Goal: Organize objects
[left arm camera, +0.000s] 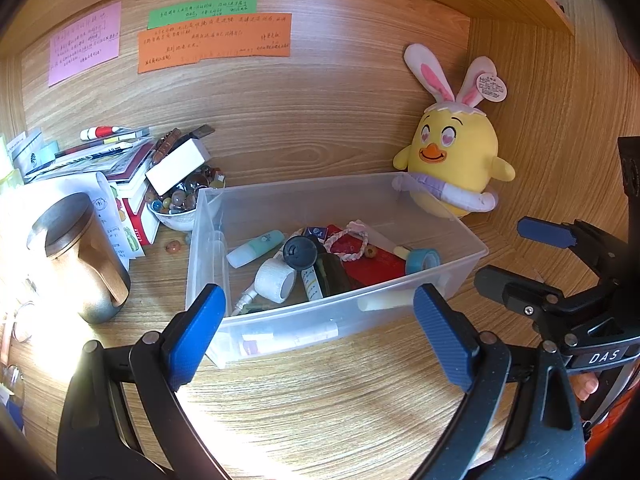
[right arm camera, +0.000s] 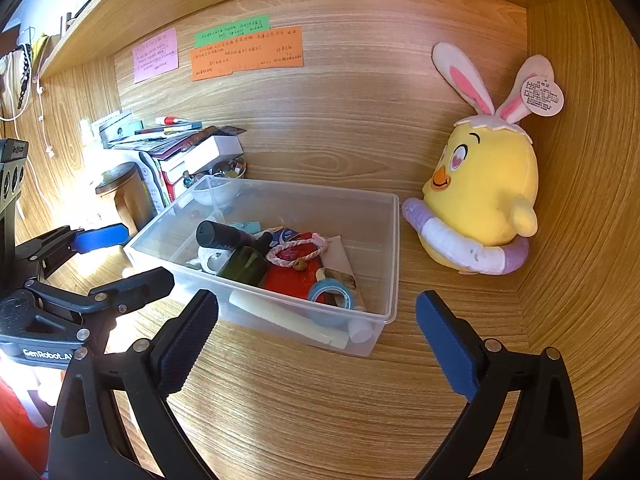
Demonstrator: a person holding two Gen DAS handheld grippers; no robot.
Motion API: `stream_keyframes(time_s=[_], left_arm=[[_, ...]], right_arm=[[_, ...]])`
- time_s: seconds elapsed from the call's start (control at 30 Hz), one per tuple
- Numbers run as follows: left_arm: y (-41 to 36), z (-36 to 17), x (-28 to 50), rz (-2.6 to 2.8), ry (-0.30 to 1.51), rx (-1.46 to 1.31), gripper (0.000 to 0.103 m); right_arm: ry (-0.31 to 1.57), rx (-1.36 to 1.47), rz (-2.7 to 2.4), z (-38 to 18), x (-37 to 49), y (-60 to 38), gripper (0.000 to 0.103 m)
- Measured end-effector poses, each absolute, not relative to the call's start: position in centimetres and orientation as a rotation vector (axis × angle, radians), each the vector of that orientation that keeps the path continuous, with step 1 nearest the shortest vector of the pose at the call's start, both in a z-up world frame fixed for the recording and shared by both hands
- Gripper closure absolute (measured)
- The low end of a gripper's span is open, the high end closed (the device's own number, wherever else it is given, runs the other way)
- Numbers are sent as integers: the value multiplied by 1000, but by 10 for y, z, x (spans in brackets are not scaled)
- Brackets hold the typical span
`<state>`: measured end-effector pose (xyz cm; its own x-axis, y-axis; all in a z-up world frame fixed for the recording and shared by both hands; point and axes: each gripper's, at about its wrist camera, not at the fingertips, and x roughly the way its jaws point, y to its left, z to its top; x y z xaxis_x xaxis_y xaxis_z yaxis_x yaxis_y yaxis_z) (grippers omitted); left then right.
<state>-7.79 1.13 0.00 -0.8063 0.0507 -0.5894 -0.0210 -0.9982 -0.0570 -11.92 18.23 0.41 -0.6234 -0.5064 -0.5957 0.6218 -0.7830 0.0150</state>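
Observation:
A clear plastic bin point(left arm camera: 460, 270) point(right arm camera: 384, 248) sits on the wooden desk, holding small items: a blue tape roll point(left arm camera: 422, 260) point(right arm camera: 332, 294), a white tape roll point(left arm camera: 276, 280), a dark bottle point(right arm camera: 224, 236), a red packet point(right arm camera: 296, 276) and a pink braided bracelet point(left arm camera: 346, 244) point(right arm camera: 296, 250). My left gripper point(left arm camera: 320, 336) is open and empty, just in front of the bin's near wall. My right gripper point(right arm camera: 316, 340) is open and empty, in front of the bin's right front corner. Each gripper shows in the other's view, the right one point(left arm camera: 516, 256) and the left one point(right arm camera: 124, 254).
A yellow chick plush with rabbit ears point(left arm camera: 460, 160) point(right arm camera: 484, 200) stands right of the bin against the back wall. Left of the bin are a bowl of glass beads point(left arm camera: 180, 200), a book stack with a white box point(left arm camera: 176, 164), and a lidded mug point(left arm camera: 80, 256). Sticky notes point(left arm camera: 216, 42) hang on the wall.

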Motion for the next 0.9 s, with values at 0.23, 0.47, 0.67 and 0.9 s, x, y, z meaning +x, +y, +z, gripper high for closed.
stream_keyframes(time_s=[0.23,0.47,0.67,0.9], left_arm=[[12,0,-77,2949,-84,-965,6],[11,2,-76,2952,-89,-964,5],[12,4,-72,2964,-92,-949,5],[11,4,-72,2966,-104,-947,5]], right_arm=[[255,786,-2362,3,-118,182,4],[254,788,-2363,3,-118,182,4],[254,789,-2364,4,-117,181,4],[257,794,-2361,4,-117,180,4]])
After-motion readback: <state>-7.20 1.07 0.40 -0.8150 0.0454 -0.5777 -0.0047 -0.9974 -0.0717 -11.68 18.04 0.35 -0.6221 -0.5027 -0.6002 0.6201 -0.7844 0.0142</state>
